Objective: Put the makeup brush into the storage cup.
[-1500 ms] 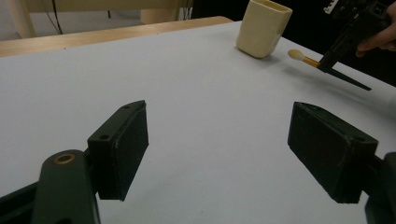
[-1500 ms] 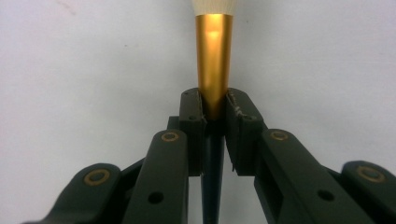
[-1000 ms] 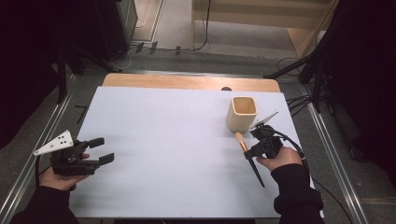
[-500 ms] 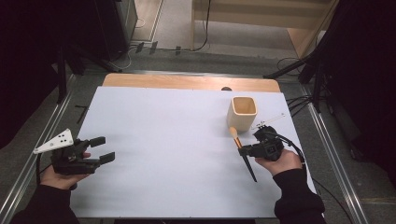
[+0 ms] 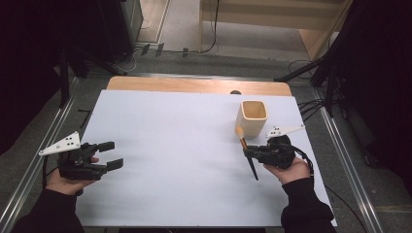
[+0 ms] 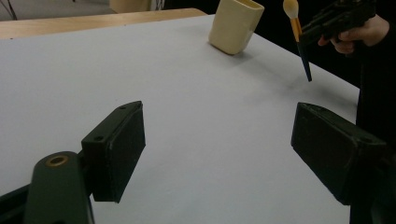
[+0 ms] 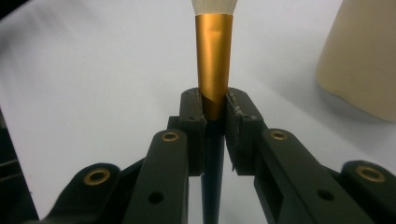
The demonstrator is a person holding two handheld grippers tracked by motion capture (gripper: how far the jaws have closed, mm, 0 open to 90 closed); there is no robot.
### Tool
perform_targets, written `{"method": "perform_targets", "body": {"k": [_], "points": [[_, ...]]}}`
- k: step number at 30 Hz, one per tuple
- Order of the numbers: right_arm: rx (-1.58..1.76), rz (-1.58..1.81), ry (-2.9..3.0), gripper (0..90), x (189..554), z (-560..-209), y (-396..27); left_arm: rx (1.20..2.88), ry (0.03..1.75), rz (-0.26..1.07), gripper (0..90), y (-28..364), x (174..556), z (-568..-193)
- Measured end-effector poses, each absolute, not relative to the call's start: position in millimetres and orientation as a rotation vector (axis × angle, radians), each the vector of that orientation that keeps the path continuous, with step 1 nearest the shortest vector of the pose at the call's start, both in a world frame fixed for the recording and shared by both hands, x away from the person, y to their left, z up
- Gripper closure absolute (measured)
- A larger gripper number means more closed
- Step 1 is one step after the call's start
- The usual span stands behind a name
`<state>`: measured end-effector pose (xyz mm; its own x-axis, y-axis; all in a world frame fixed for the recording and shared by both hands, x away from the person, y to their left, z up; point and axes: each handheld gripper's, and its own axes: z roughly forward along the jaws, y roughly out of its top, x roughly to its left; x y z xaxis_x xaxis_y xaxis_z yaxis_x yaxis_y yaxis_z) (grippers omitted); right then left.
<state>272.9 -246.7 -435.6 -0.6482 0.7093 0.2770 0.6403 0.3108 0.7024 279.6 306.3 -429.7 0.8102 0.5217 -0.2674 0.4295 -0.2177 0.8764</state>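
Table (image 5: 184, 194): 1 white top, wood strip showing along the far edge.
Cup (image 5: 253, 117): 1 cream square-mouthed holder, upright at the far right, mouth open and looking empty.
Right gripper (image 5: 248, 153): jaws pinched tight on the makeup brush where gold ferrule meets dark handle.
Left gripper (image 5: 112, 155): jaws spread wide, nothing between them, hovering low at the near left, well apart from everything.
Makeup brush (image 5: 247, 155): 1, lifted off the table just in front of the cup.
Brush axis: runs near to far, pale bristle head (image 6: 290, 8) toward the cup and tilted up, dark handle tip (image 6: 307, 74) pointing back at the person.
Key relation: cup sits just beyond and slightly right of the bristle head; right hand (image 5: 286, 170) is far nearer than the left.
Next move, my call: lift and tip the brush over the rim, and mind clipping the near wall.
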Motion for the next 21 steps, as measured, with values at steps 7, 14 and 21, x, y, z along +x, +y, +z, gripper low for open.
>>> {"method": "perform_targets", "body": {"k": [7,14,21], "points": [[1.250,1.374,2.463,79.3,275.5,-438.9,-256.4,1.855,0.710,0.091,18.5,304.1,281.4,-429.6],[1.082,1.532,2.422,79.3,273.9,-434.3,-262.4,1.861,0.673,0.078,18.8,297.5,285.7,-425.0],[1.004,1.561,2.457,79.3,274.0,-430.7,-250.2,1.887,0.638,0.063,18.8,283.5,288.6,-420.6]]}}
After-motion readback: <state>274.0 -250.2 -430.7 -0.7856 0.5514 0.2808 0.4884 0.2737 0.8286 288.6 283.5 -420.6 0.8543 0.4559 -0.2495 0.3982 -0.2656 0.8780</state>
